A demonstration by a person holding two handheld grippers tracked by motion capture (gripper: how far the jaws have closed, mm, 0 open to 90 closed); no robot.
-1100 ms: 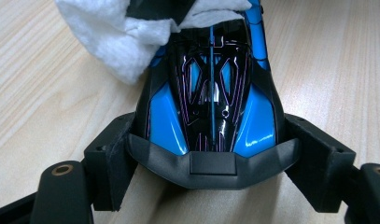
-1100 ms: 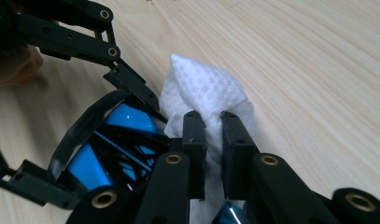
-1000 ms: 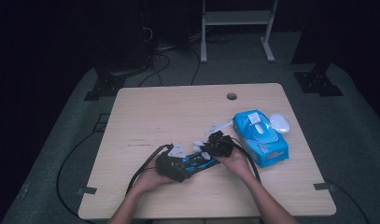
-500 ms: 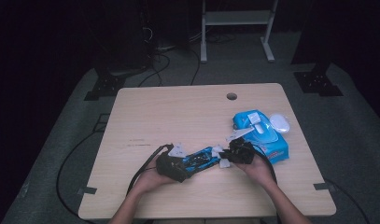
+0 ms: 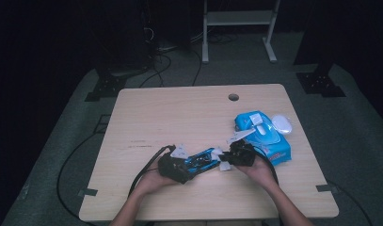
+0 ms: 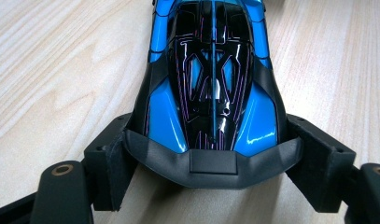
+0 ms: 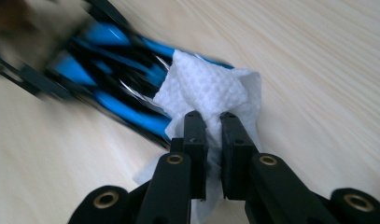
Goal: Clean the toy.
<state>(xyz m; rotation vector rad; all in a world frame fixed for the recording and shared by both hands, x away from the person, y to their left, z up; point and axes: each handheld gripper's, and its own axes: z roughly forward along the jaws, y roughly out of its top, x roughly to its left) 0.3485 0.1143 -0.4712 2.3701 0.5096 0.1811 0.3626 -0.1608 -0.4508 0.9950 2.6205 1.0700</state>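
While the left gripper (image 5: 177, 165) sits near the front edge of the wooden table (image 5: 179, 117), its jaws are clamped on the two sides of a blue-and-black toy car (image 6: 211, 84), one pad pressed on each flank just behind the dark end bumper (left gripper view shows this clearly). Car lies flat on the tabletop, roughly centre-near, its long axis running left to right in the high view, with the far end pointing toward the right gripper (image 5: 238, 155). Right gripper jaws are pinched nearly together on a white wet wipe (image 7: 206, 93), the sheet bunched between the pads and hanging out past both sides. Wipe touches the end of the car that faces the right gripper, draped over the blue bodywork there; the car is blurred in the right gripper view, so finer detail on that end can't be read. Both hands come in from the near edge, left hand (image 5: 151, 181) and right hand (image 5: 260, 172) each wrapped around its tool, black cable (image 5: 144, 172) trailing off to the near left. Just right of the right gripper lies a blue wet-wipe pack (image 5: 264, 139) with its flap lifted, and a small white oval object (image 5: 282, 124) rests beside the pack on its far right. A round cable hole (image 5: 233, 97) is in the table's far side.
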